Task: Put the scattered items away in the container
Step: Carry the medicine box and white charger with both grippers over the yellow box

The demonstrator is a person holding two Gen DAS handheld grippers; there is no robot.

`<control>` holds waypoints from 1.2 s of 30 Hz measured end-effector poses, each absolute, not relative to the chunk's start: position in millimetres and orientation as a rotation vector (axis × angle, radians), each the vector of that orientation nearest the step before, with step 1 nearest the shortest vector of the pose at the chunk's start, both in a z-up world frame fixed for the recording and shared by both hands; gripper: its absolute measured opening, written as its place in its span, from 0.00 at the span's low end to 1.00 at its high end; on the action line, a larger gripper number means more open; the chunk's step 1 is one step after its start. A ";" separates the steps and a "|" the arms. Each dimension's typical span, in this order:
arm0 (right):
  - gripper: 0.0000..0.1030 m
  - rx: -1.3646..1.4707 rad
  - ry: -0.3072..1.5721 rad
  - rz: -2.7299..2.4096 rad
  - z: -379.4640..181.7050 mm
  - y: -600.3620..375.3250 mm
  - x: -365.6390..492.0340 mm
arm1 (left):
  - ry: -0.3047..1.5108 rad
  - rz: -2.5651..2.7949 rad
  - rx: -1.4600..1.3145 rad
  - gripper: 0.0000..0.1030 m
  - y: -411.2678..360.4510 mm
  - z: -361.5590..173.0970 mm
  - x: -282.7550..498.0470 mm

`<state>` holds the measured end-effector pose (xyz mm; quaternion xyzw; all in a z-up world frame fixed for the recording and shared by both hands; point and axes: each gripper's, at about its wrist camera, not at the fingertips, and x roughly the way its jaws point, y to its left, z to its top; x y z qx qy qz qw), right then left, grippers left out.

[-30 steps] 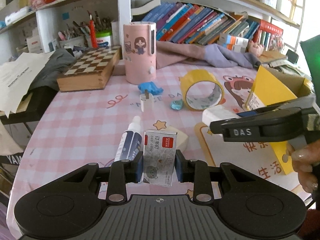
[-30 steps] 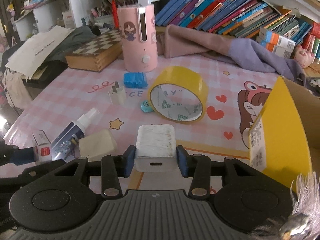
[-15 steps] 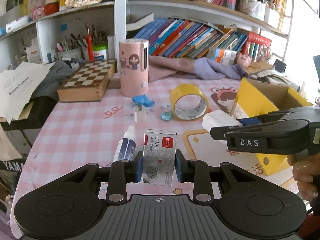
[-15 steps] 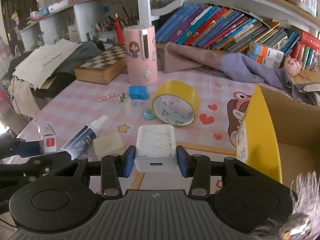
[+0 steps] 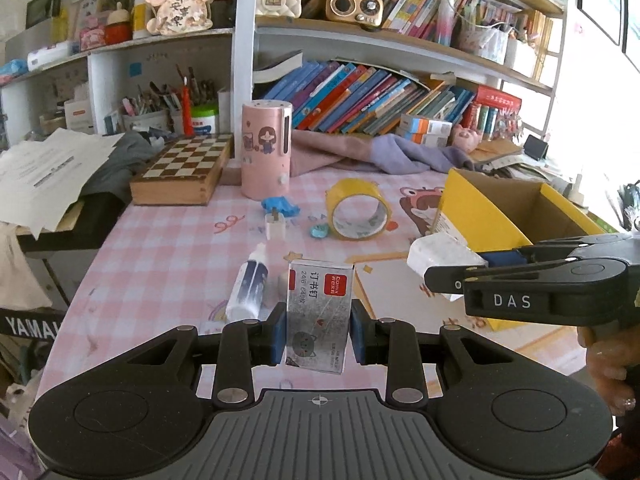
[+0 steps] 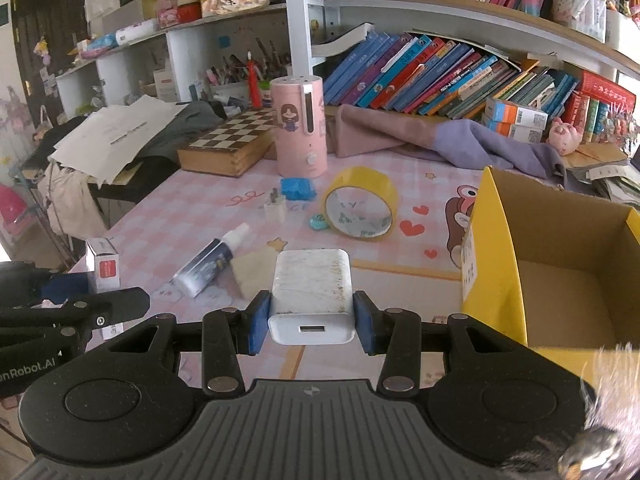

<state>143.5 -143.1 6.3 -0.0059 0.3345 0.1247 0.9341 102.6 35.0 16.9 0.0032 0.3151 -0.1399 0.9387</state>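
Tape roll [image 6: 360, 207] mid-table, box [image 6: 560, 264] to its right, spray bottle [image 6: 208, 262] front-left, chessboard [image 6: 228, 142] behind.

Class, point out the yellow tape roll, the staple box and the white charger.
yellow tape roll [image 6: 362, 184]: right wrist view, top outer band.
staple box [image 5: 318, 316]: left wrist view, front face.
white charger [image 6: 311, 284]: right wrist view, top face.

Left gripper [image 5: 319, 334] clamped on staple box [image 5: 319, 316]; right gripper [image 6: 312, 322], seen at 3 o'clock, clamped on charger [image 6: 311, 294].
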 end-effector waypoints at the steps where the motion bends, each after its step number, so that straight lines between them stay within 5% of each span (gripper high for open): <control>1: 0.40 -0.012 0.681 0.255 6.8 -142.7 137.6 | 0.642 -0.285 0.005 0.29 35.7 17.6 96.8; 36: 0.40 0.115 0.732 0.002 -4.6 -215.8 -34.9 | 0.707 -0.557 0.039 0.29 -21.6 6.1 1.6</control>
